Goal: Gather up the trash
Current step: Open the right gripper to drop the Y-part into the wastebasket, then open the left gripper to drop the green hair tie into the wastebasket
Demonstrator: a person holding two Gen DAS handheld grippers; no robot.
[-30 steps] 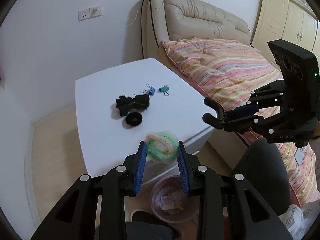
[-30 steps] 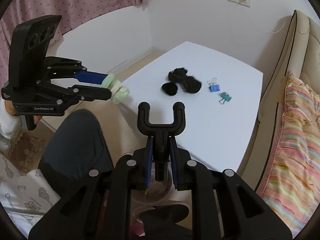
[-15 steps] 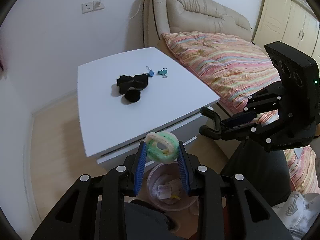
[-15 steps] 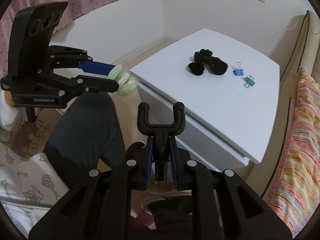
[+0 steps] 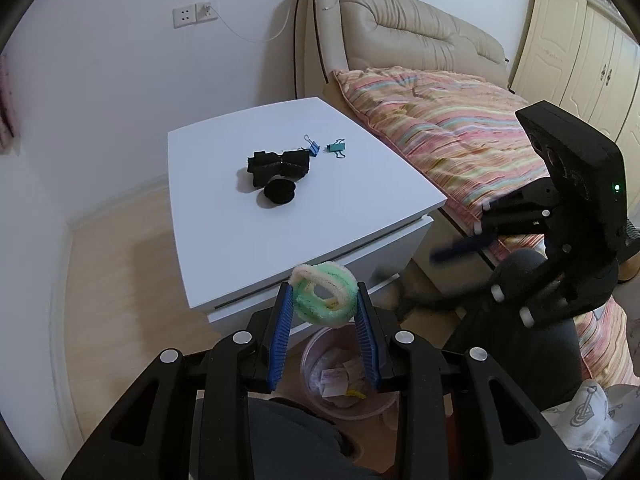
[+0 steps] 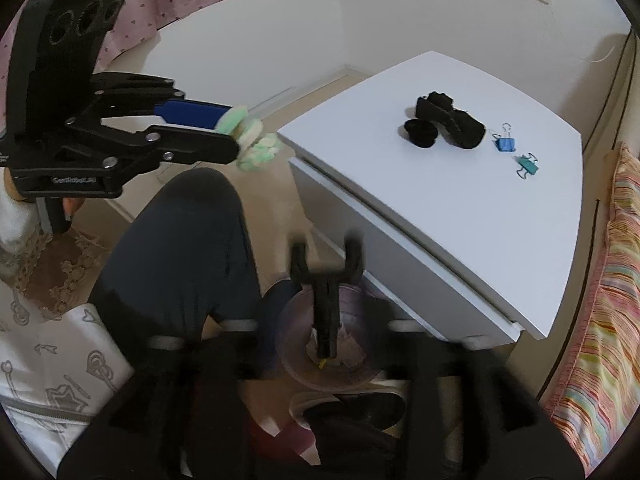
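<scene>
My left gripper (image 5: 324,304) is shut on a green and cream fuzzy ring bundle (image 5: 325,298), held in the air above a clear trash bin (image 5: 346,376) with paper scraps, in front of the white table (image 5: 280,216). It also shows in the right wrist view (image 6: 236,136). My right gripper (image 6: 327,332) is blurred; a black Y-shaped clip (image 6: 326,276) stands between its fingers over the bin (image 6: 332,356). Its hold cannot be made out. Black fabric pieces (image 5: 278,170) and two binder clips (image 5: 326,148) lie on the table.
A bed with a striped quilt (image 5: 452,136) lies right of the table. A cream wardrobe (image 5: 580,52) stands at the far right. My dark-trousered legs (image 6: 188,248) are beside the bin. A white wall and wooden floor are to the left.
Both grippers pulled back and down from the table toward the bin. The right gripper now blurs with motion and the Y-shaped clip hangs over the bin.
</scene>
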